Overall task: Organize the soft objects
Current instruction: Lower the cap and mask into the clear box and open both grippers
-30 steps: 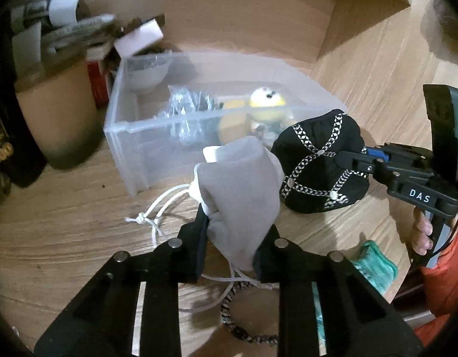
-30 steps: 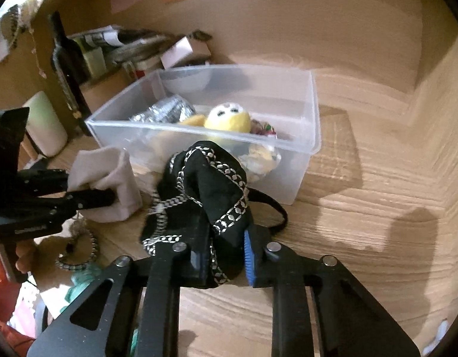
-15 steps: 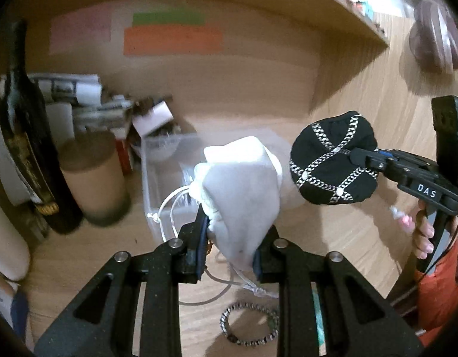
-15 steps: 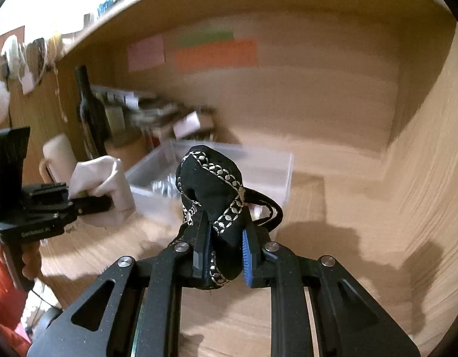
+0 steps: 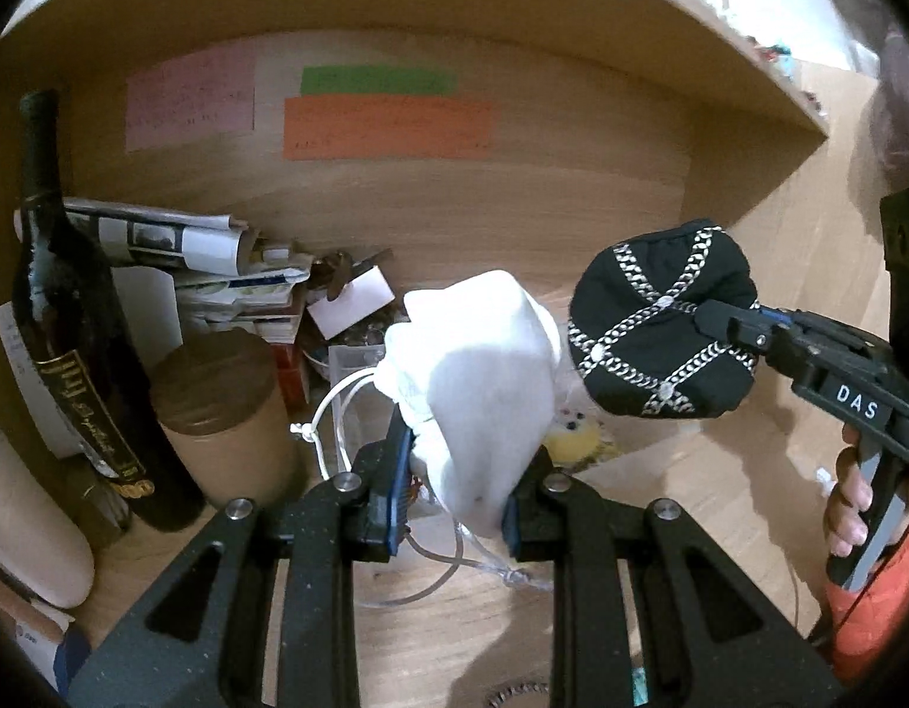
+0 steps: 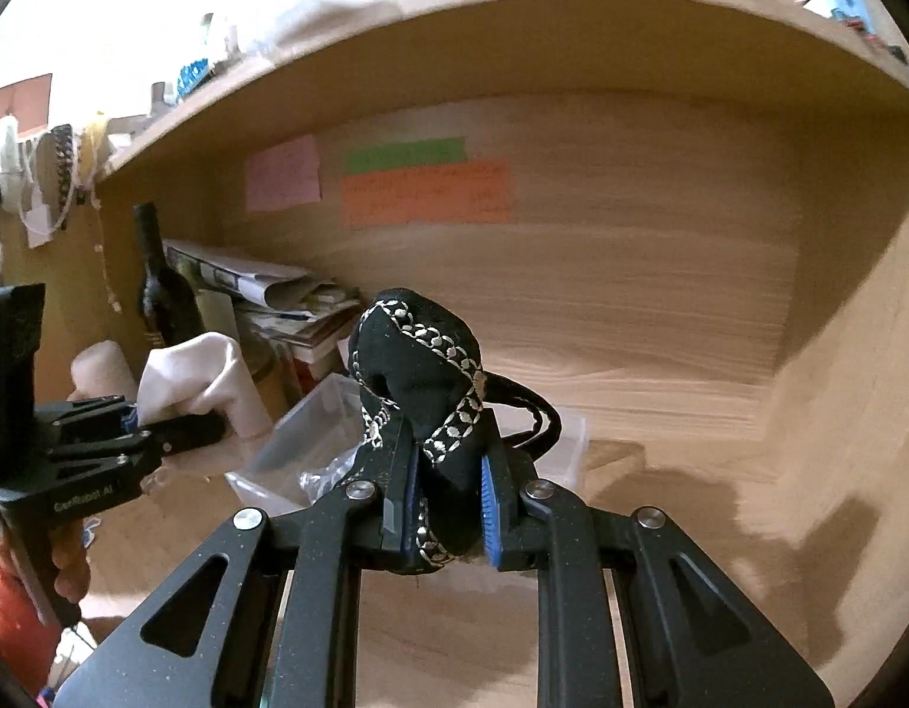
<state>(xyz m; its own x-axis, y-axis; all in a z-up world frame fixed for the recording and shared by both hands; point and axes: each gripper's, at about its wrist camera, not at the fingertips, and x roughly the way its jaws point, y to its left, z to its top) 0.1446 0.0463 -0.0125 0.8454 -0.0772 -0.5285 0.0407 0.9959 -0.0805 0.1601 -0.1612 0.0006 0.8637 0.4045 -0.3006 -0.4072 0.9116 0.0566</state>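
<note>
My left gripper (image 5: 457, 487) is shut on a white drawstring pouch (image 5: 478, 389) and holds it up above the desk; its white cord (image 5: 330, 413) hangs to the left. My right gripper (image 6: 445, 501) is shut on a black pouch with silver chain pattern (image 6: 419, 371), also lifted. In the left wrist view the black pouch (image 5: 660, 318) hangs to the right of the white one. In the right wrist view the white pouch (image 6: 194, 377) is at the left. The clear plastic bin (image 6: 301, 430) lies below and behind both, mostly hidden; a yellow plush (image 5: 572, 442) shows in it.
A dark wine bottle (image 5: 71, 324), a brown cylindrical canister (image 5: 224, 413) and stacked papers (image 5: 218, 271) crowd the back left. A wooden shelf (image 6: 572, 17) overhangs the desk. Coloured notes (image 5: 383, 118) are stuck on the back wall. A beaded bracelet (image 5: 513, 696) lies on the desk.
Both grippers have lifted their pouches up off the desk and tilted upward, so the bin has dropped low in both views.
</note>
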